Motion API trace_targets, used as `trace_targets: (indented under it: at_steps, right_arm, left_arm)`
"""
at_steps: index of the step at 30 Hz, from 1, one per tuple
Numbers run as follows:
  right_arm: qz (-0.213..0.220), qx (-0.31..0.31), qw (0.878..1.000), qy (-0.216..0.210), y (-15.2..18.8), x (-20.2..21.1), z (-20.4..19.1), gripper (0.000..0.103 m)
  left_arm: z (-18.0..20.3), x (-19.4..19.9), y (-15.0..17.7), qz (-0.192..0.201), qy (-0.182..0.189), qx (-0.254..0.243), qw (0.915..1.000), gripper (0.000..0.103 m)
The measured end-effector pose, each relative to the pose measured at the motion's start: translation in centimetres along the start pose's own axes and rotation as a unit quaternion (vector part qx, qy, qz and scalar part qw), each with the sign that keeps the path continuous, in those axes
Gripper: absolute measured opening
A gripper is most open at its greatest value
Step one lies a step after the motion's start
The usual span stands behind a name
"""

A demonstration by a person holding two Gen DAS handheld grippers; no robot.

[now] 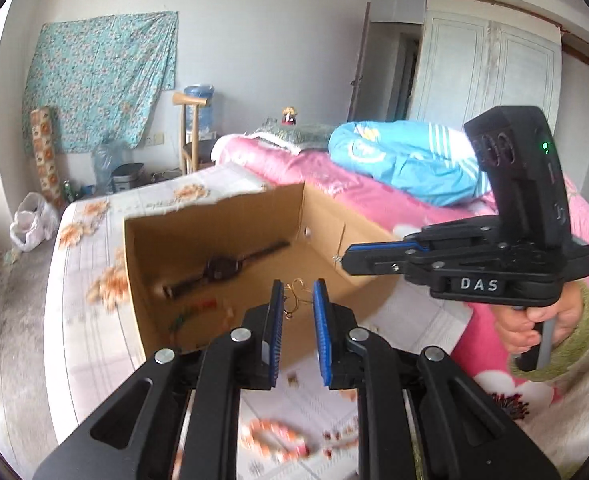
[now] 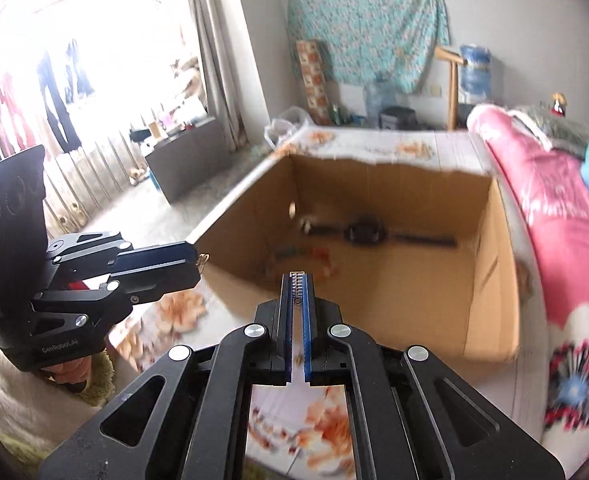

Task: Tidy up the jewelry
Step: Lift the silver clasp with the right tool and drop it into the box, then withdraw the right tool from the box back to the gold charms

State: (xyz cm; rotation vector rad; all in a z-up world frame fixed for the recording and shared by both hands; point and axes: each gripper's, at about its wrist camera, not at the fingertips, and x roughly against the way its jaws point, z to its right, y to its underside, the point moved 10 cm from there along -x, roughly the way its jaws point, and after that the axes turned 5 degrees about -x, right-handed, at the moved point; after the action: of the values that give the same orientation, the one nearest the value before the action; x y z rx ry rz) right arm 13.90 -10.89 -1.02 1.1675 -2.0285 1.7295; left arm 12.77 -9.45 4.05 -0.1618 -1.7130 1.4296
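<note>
Hanging over the bed, both grippers sit above an open cardboard box that rests on the flowered sheet near the bed's foot edge, against the pink quilt. The box already holds a dark watch on its floor and some small coloured pieces too blurred to name.

The left gripper has its jaws nearly closed but with a gap showing, and a thin gold wire piece sits between the blue pads; whether the pads truly pinch it cannot be told. That is the main risk: so fine a wire could slip out and fall outside the box onto the patterned sheet, where it would be hard to find.

The right gripper is clenched tight, with something tiny and pale at its tips; what it is cannot be told. In the left view a fine thread seems to dangle from those tips beside the box's right wall, so it could snag on the cardboard edge or tangle with the gold wire if the two grippers close in.

A bead bracelet is lying on the sheet at the near edge, outside the box, and could be knocked off the bed by a low pass.
</note>
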Motion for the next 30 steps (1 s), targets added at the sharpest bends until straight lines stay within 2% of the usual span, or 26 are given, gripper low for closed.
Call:
trace_targets:
  at_steps: [2,4,7,8,10,13,16,20,30]
  right_arm:
    - [-0.008,0.001,1.0,0.003,-0.8,-1.6,0.7,0.002]
    - [-0.035,-0.009,0.999,0.001,-2.0,-3.7,1.5,0.002]
    - [-0.099,-0.041,0.994,0.006,-1.9,-7.9,4.0,0.002]
    - [-0.109,-0.048,0.993,0.004,-1.7,-8.2,4.4,0.002]
    - [-0.139,-0.062,0.988,0.01,-1.6,-10.0,5.7,0.002]
    - [-0.16,-0.07,0.984,0.02,-1.7,-11.2,6.9,0.006]
    - [-0.163,-0.074,0.983,0.029,-1.9,-11.9,7.7,0.007]
    - [-0.154,-0.092,0.984,0.021,-2.1,-11.8,8.1,0.013]
    - [-0.113,-0.1,0.988,0.024,-2.9,-10.2,8.7,0.022]
  left_arm:
    - [-1.1,-1.7,-0.9,-0.018,-0.005,0.002,0.9998,0.014]
    - [-2.0,-5.1,-1.3,-0.06,-0.008,0.015,0.998,0.014]
    - [-3.8,-9.7,-0.3,-0.136,0.001,0.054,0.9892,0.014]
    - [-4.2,-11.3,0.1,-0.158,0.01,0.071,0.9848,0.014]
    - [-4.7,-13.3,0.6,-0.182,0.023,0.096,0.9785,0.014]
    - [-5.3,-15.2,1.3,-0.208,0.011,0.108,0.9721,0.014]
    - [-5.6,-15.8,1.5,-0.215,0.017,0.127,0.9682,0.014]
    - [-5.8,-16.1,1.7,-0.213,0.02,0.141,0.9666,0.014]
    - [-6.9,-14.0,0.6,-0.183,0.008,0.155,0.9708,0.014]
